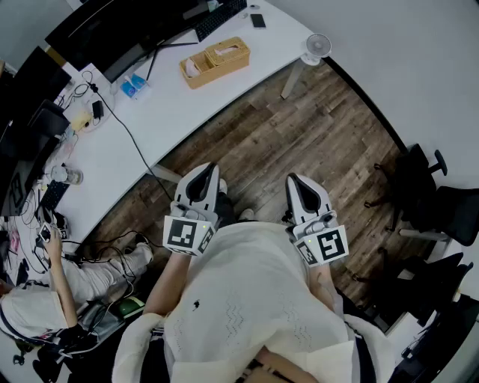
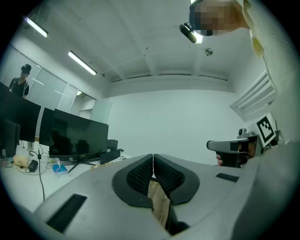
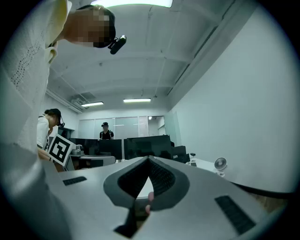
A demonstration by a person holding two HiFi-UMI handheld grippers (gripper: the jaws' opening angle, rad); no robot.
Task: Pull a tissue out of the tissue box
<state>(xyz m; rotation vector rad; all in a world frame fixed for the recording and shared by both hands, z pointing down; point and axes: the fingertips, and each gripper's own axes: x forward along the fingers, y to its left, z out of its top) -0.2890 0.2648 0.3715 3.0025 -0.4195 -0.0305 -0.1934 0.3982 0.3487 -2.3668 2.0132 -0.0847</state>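
Note:
The tissue box (image 1: 227,51) is a light wooden box with a side compartment. It stands on the white desk (image 1: 172,112) at the far side, well away from both grippers. My left gripper (image 1: 203,175) (image 2: 153,156) is held close to the body over the wooden floor, its jaws pressed together on nothing. My right gripper (image 1: 298,182) (image 3: 149,159) sits level with it to the right, also shut and empty. Both point towards the desk. No tissue shows at the box's top.
On the desk are dark monitors (image 1: 112,30), a keyboard (image 1: 219,16), a phone (image 1: 257,20), a blue pack (image 1: 135,86) and cables. A small white fan (image 1: 316,46) stands at the desk's right end. Black chairs (image 1: 434,202) are on the right; a seated person (image 1: 45,299) is lower left.

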